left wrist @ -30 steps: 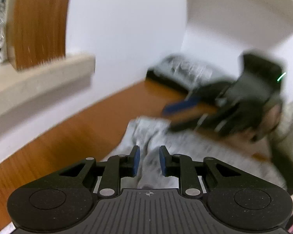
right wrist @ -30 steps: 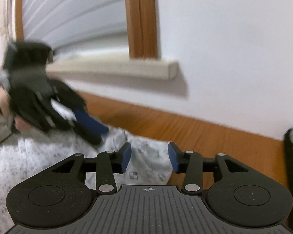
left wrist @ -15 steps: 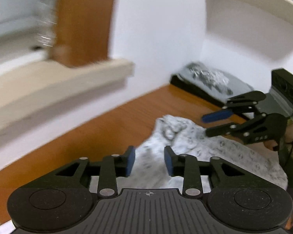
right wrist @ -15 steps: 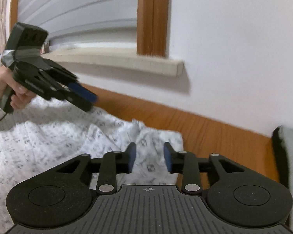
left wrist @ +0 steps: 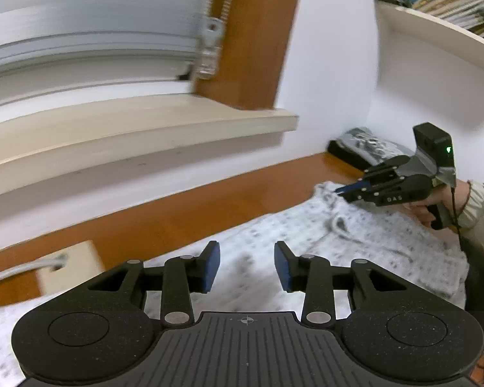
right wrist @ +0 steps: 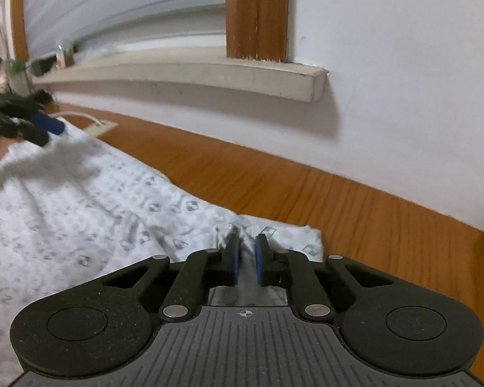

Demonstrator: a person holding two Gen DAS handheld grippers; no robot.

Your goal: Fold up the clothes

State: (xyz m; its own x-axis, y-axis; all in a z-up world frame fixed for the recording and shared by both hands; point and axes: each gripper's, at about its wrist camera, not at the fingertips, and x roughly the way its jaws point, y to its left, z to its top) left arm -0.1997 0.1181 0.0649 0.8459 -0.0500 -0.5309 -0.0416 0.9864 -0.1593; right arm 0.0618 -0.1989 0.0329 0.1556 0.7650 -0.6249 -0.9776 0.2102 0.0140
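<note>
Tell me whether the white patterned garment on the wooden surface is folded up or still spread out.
Spread out: the white patterned garment lies flat across the wooden surface, only bunched where the right tongs are closing on its edge.

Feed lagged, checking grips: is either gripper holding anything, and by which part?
Right gripper is closing on a bunched fold at the patterned garment's far edge. Left gripper is open, holding nothing.
</note>
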